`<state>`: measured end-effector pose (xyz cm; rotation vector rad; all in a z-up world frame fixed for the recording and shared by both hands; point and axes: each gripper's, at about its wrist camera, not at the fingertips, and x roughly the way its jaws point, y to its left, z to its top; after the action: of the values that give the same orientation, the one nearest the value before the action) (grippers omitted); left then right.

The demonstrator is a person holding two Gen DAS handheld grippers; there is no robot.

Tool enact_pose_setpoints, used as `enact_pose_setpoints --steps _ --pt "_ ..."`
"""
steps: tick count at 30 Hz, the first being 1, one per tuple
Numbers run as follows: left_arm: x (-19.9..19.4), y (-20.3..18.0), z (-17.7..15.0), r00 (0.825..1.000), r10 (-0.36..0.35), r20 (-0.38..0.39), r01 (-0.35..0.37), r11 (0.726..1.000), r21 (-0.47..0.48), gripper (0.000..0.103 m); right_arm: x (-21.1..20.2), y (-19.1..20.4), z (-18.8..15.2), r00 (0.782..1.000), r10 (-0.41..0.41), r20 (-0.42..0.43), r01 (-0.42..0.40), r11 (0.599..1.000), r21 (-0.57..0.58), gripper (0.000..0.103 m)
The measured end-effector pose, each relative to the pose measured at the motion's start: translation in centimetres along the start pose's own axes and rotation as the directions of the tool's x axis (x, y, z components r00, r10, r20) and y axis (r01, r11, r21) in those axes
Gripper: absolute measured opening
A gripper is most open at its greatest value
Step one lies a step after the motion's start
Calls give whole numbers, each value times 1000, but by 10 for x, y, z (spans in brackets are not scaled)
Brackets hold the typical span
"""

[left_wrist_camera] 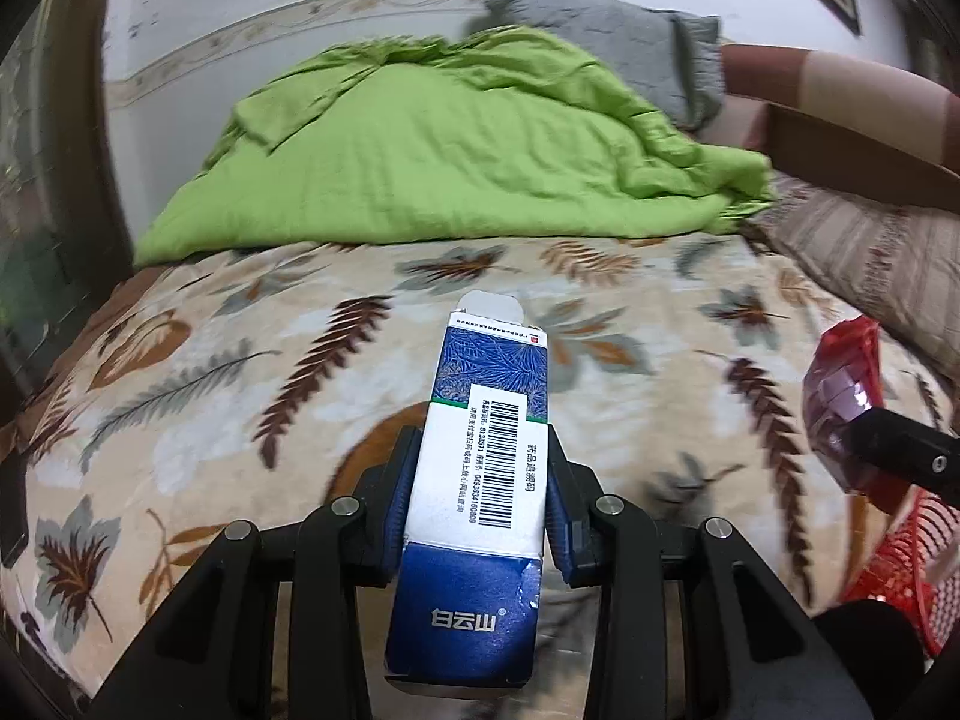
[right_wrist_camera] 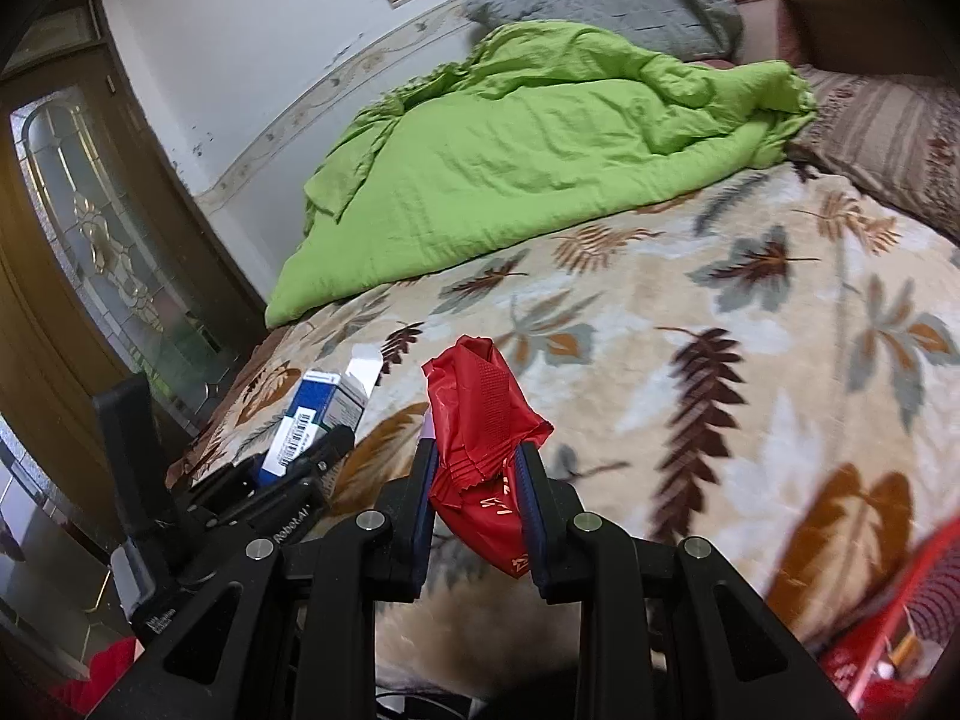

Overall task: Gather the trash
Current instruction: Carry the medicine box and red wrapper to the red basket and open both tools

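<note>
Medicine carton (left_wrist_camera: 480, 468), blue and white with a barcode label and tracing-code text, sits clamped in the left gripper (left_wrist_camera: 480, 480) above a leaf-print blanket (left_wrist_camera: 210, 372). The right gripper (right_wrist_camera: 477, 504) pinches a crumpled red wrapper (right_wrist_camera: 480, 426). A green quilt (left_wrist_camera: 456, 144) lies beyond; a red mesh basket (left_wrist_camera: 900, 564) stands right.

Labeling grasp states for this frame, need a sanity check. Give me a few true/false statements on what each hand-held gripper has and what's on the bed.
1. The left hand-held gripper is shut on a blue and white carton. True.
2. The right hand-held gripper is empty. False: it grips a crumpled red wrapper.
3. The carton's far flap is open. True.
4. A green quilt lies bunched at the far end of the bed. True.
5. The leaf-print blanket is plain grey. False: it is cream with brown and grey leaves.
</note>
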<state>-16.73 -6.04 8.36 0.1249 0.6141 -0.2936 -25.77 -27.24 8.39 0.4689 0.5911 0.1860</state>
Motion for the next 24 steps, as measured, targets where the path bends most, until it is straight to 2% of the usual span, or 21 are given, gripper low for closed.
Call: enact_pose_setpoints --steps 5,11,24 --pt "-19 -32 4 995 -101 -1 101 994 35 36 -36 -22 -3 999 -45 30 44 998 39 28" --pt "-35 -70 10 977 -212 -24 213 974 73 36 -81 -52 -6 993 -106 59 100 990 98 28" --pt "-59 -140 15 942 -330 -54 335 926 174 36 -153 -103 -21 969 -229 98 204 955 216 28"
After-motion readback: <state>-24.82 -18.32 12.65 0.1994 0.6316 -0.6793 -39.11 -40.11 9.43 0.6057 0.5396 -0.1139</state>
